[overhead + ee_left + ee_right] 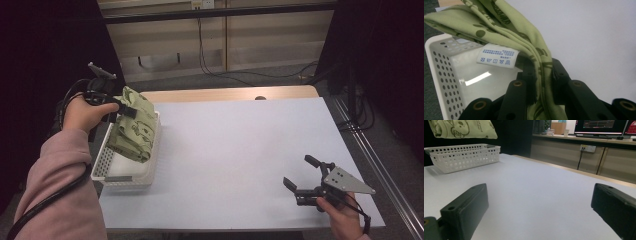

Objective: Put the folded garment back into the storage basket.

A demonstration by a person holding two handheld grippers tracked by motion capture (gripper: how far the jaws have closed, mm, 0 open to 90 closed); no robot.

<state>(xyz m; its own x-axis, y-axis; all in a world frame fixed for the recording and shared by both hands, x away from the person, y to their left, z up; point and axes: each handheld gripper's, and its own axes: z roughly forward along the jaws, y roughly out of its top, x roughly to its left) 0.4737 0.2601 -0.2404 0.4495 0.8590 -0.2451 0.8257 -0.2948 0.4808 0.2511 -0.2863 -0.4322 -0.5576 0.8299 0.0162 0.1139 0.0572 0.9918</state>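
The folded green cloth (132,125) is pinched by one edge in the left gripper (125,109) and hung over the white basket (102,170), seemingly so it can be lowered inside. The right gripper (300,175) is held spread, low over the bench (240,150), well apart from the cloth.

Beyond your open jaws the white desk (544,195) lies bare; farther off, monitors (599,126) glow above a wall socket (586,148) and dangling cable (580,157).
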